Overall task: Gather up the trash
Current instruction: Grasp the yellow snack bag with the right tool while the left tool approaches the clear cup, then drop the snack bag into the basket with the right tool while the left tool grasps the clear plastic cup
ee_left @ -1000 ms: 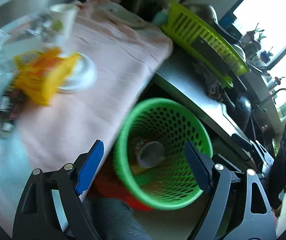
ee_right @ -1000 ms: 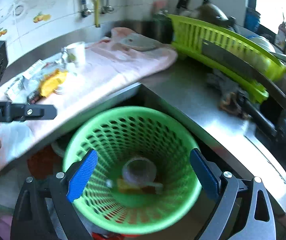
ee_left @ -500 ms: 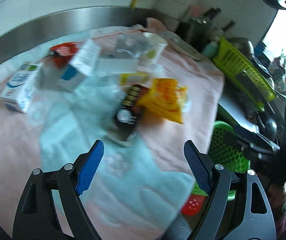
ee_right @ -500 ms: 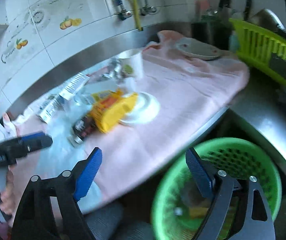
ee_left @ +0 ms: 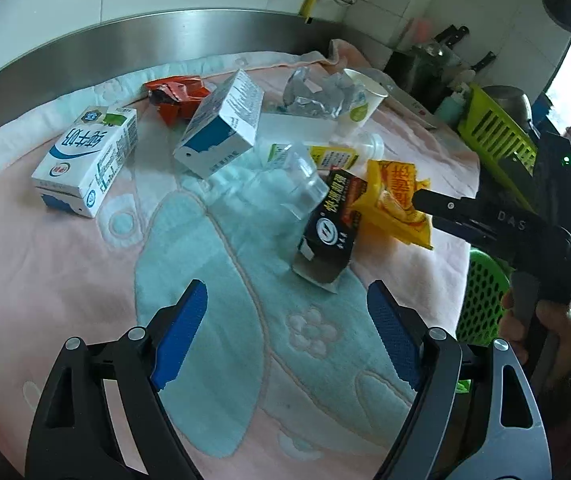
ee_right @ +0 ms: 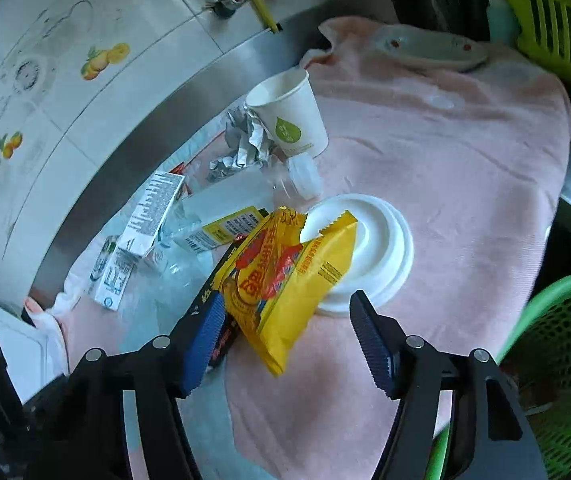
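The trash is spread over a pink and pale blue towel (ee_left: pixel 65 264) laid on a steel counter. The right gripper (ee_right: pixel 285 340) is brought over a yellow snack bag (ee_right: pixel 285 280), which sits between its blue pads; the jaws have just been closing, yet a gap is seen at the right pad and no firm pinch is shown. The bag is propped across a white plastic lid (ee_right: pixel 369 248) on one side and a black carton (ee_left: pixel 331 216) on the other, so both are crowded against it. Just behind it a clear plastic bottle (ee_right: pixel 245 192) with a yellow label is laid on its side, and beyond that a paper cup (ee_right: pixel 289 116) and a crumpled silver wrapper (ee_right: pixel 245 144) are found. Two milk cartons (ee_left: pixel 85 160), one of them tilted, and a red wrapper (ee_left: pixel 177 96) are scattered nearer the steel back wall. The left gripper (ee_left: pixel 285 340) is held wide open above bare towel, with nothing between its pads. A green basket (ee_right: pixel 565 340) is seen below the counter edge at the right, well apart from the bag. A white dish (ee_right: pixel 425 48) is set at the far end of the towel.
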Demonstrator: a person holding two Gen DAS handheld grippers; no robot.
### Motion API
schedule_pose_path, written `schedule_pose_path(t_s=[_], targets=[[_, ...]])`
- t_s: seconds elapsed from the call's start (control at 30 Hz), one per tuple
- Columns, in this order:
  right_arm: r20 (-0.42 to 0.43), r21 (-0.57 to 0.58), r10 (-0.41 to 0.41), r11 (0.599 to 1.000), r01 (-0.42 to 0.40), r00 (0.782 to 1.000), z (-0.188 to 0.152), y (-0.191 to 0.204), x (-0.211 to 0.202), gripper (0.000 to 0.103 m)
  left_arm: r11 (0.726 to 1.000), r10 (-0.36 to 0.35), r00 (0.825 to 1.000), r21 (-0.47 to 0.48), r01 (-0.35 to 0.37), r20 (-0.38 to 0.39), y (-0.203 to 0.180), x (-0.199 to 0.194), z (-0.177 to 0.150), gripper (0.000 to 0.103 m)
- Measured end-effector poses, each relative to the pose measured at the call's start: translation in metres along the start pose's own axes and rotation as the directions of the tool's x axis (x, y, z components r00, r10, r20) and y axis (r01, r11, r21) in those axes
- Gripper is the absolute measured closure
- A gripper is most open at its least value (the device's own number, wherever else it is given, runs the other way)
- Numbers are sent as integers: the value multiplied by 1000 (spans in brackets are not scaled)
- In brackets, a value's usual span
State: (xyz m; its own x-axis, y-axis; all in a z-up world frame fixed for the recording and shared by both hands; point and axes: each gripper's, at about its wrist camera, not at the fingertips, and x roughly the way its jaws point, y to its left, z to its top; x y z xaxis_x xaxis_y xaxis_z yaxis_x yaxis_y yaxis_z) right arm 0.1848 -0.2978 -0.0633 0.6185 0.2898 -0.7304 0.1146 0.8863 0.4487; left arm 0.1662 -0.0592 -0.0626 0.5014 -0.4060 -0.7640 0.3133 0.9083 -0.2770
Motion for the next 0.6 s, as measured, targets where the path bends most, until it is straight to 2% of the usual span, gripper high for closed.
schedule_pose_path(t_s=[0.1,0.2,0.23,0.33,0.47,0.6], targets=[[-17,23,1,1000,0,1000,3,1,10,51,1000,7,1000,-4,-7,5,1,4,6,22],[-17,23,0,1000,1,1000,4,3,14,65,1000,11,1000,-19,-11,4,2,11,16,22],[-16,24,5,1000,-5,1000,4,2,14,73,999,3,1000,-37,-2,4,3,13,19,22],[-11,23,23,999,-23,1000,3,1,13,84,996,-26,1000,-89,26,-1,3,20,29,22],[12,-13,17,1000,-17,1000,0,3,2,91,983,-44,999,-178,41,-14,5,32,41,20],[42,-52,18,999,-16,999,-4,3,-17,93,968,-34,999,-251,25,-32,8,45,48,18]])
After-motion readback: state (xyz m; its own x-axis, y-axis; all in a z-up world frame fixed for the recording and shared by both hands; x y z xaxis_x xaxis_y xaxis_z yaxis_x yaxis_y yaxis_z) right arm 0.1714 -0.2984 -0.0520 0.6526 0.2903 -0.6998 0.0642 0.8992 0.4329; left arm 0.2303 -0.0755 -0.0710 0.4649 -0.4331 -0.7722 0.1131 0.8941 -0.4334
